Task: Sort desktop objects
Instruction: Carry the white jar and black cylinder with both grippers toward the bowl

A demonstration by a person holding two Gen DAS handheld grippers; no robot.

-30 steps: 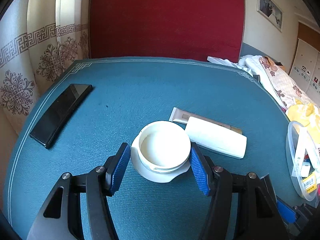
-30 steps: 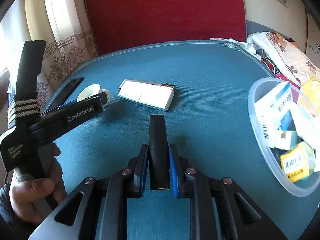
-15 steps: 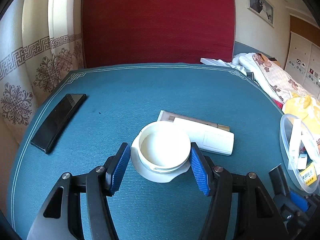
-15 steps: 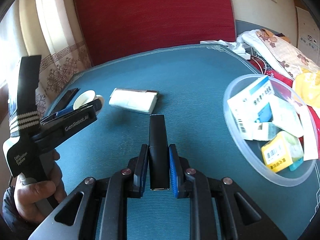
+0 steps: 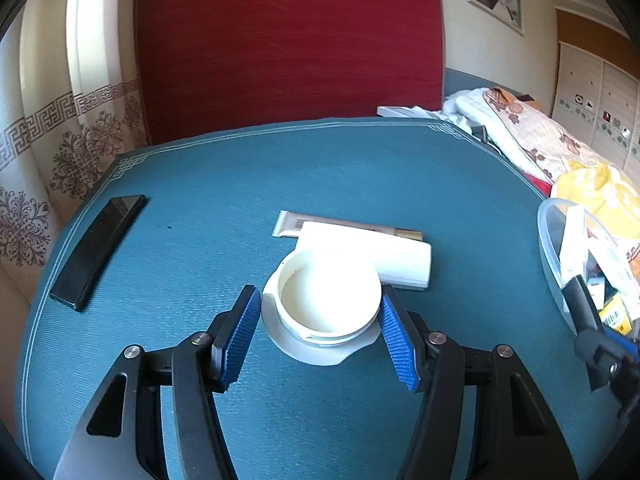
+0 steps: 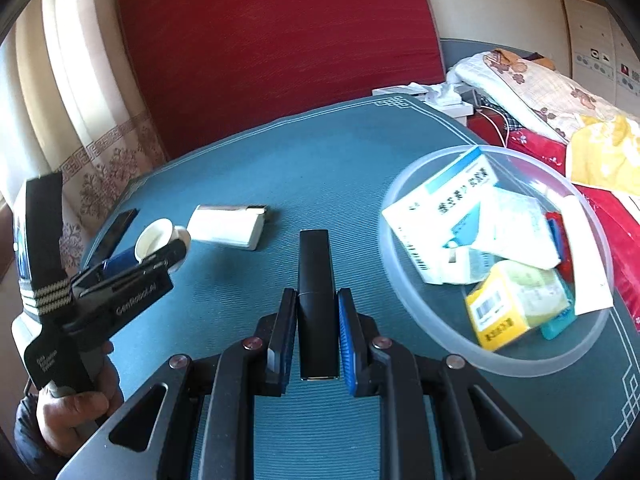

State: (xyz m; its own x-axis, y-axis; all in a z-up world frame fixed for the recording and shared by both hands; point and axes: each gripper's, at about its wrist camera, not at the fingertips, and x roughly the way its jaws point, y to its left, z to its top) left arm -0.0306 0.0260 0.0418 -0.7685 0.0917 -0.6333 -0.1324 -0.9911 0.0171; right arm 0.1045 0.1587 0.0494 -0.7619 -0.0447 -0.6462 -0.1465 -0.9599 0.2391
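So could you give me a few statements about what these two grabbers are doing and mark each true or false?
1. The right gripper is shut on a black stick. True.
2. The left gripper holds a phone. False: it holds a white jar; the phone lies on the table.
3. The bowl holds boxes. True.
4. The bowl is dark metal. False: it is clear plastic.
5. The white box lies just beyond the jar. True.
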